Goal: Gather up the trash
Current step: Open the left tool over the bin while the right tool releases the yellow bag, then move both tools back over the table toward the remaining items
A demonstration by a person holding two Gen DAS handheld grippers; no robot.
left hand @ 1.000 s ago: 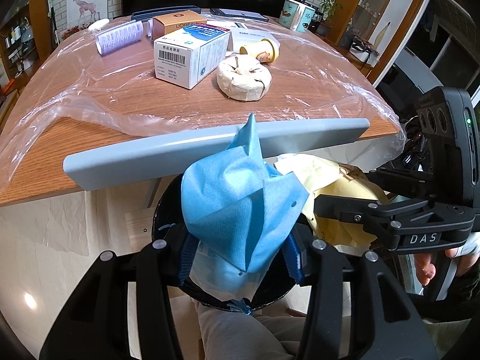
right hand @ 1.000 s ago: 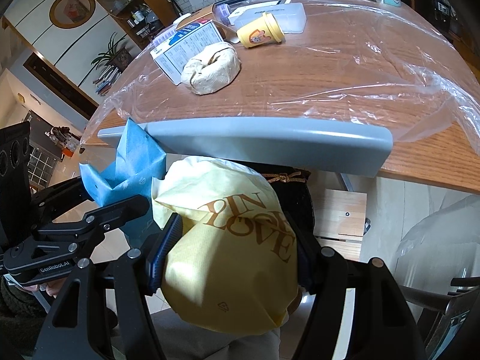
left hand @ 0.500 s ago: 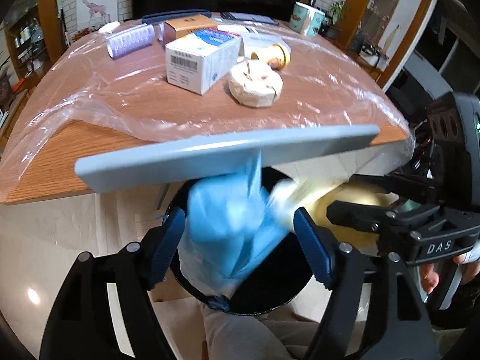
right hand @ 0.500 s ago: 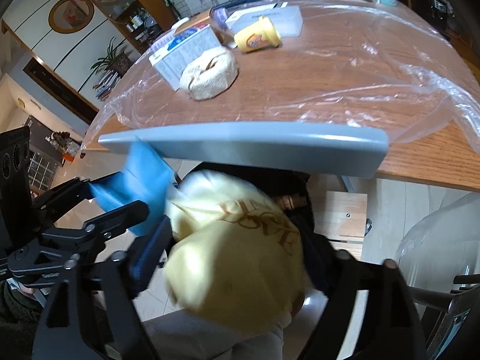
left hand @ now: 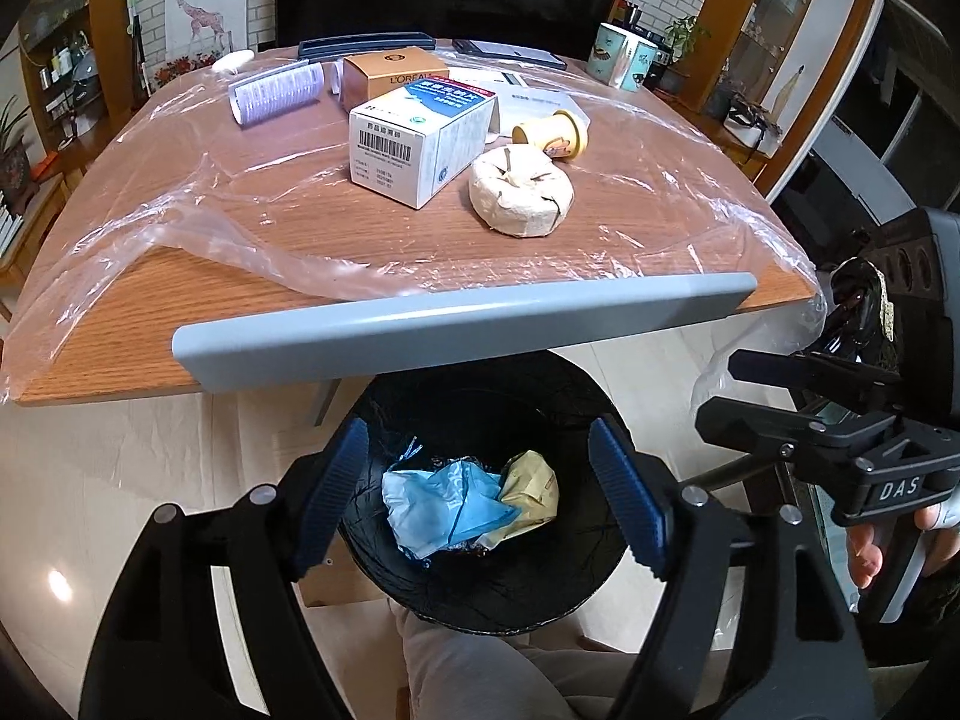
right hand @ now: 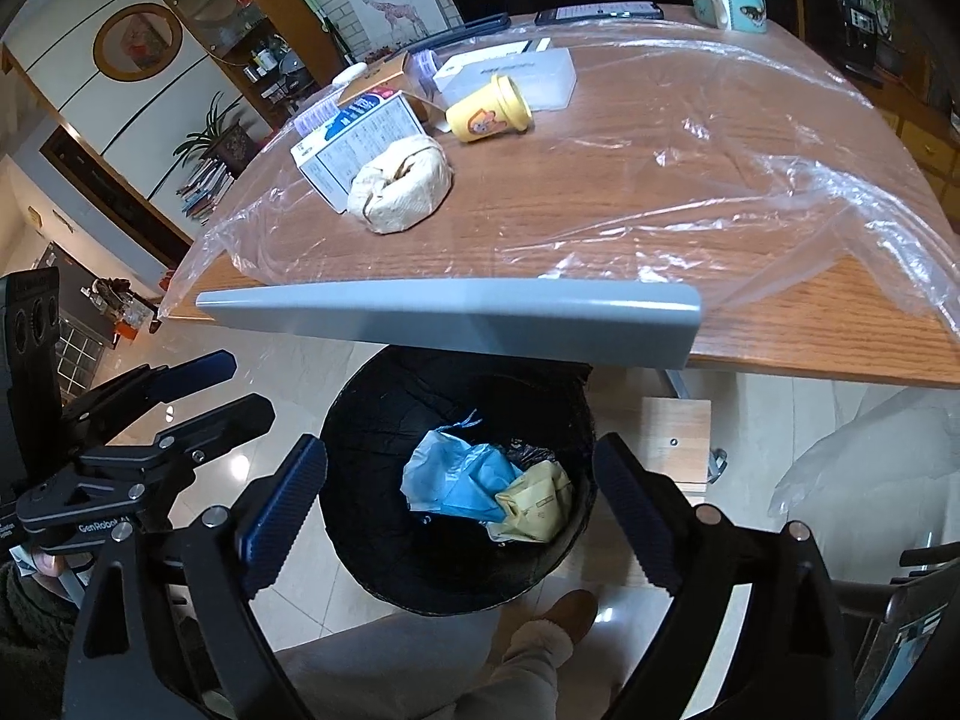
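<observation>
A black-lined trash bin stands on the floor below the table edge. Inside it lie a crumpled blue wrapper and a yellow paper bag, side by side. My left gripper hovers over the bin, its jaws opening with nothing between them. My right gripper hovers over the same bin, jaws also opening and empty; the blue wrapper and yellow bag rest far below its pads. Each gripper shows at the edge of the other's view.
On the wooden table under a clear plastic sheet sit a white carton, a round paper-wrapped cake, a tipped yellow cup, an orange box and a mug. A grey edge strip overhangs the bin. A person's leg is below.
Both grippers opened and let go. The blue wrapper dropped from the left one and the yellow bag from the right one, and both now lie in the bin.
</observation>
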